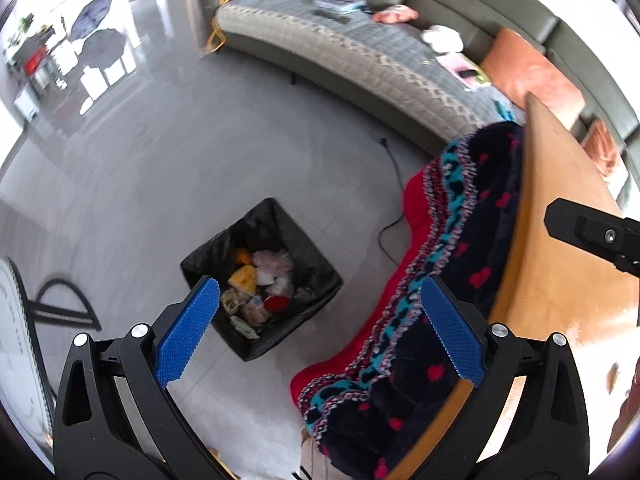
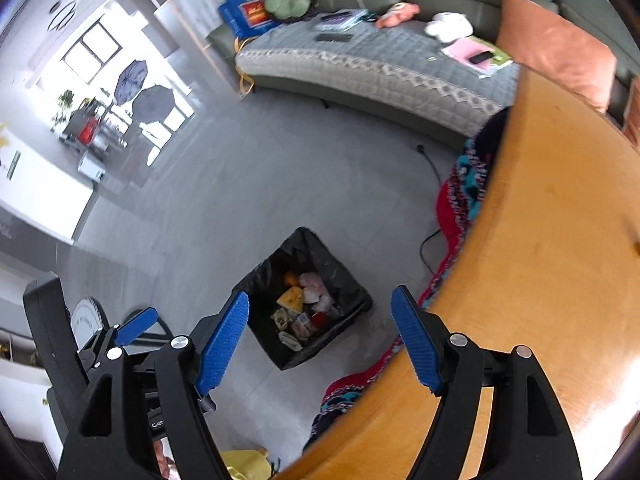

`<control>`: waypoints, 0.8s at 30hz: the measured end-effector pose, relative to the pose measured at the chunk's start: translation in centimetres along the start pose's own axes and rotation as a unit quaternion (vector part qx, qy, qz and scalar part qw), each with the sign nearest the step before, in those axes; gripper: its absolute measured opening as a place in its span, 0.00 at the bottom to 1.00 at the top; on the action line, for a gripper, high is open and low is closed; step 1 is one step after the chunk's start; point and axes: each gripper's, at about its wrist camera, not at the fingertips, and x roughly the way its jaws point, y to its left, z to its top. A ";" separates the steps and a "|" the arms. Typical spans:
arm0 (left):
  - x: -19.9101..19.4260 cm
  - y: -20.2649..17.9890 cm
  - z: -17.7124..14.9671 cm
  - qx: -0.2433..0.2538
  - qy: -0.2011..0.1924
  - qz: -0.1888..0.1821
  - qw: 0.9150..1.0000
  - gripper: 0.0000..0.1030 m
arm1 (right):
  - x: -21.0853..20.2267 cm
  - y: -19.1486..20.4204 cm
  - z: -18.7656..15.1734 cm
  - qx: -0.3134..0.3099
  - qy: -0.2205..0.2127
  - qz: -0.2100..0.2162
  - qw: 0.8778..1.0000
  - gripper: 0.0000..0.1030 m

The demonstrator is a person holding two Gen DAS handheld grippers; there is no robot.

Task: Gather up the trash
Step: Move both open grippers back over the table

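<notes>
**Grey tiled floor, bin part-filled, both tools empty**

Grey floor tiles carry a square bin (image 1: 262,278) lined in crinkled black plastic, holding wrappers and crumpled paper. We find the left hand-held gripper (image 1: 320,332) and right hand-held gripper (image 2: 320,340) spread wide, holding nothing, above it. We judge a drop complete; next comes locating further litter. The smooth curved wooden worktop (image 2: 540,240) shows none.
</notes>
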 end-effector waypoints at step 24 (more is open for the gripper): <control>-2.3 -26.4 -5.0 0.200 0.009 -0.095 0.975 0.94 | -11.0 -23.2 -10.5 0.144 -0.055 -0.060 0.986 0.72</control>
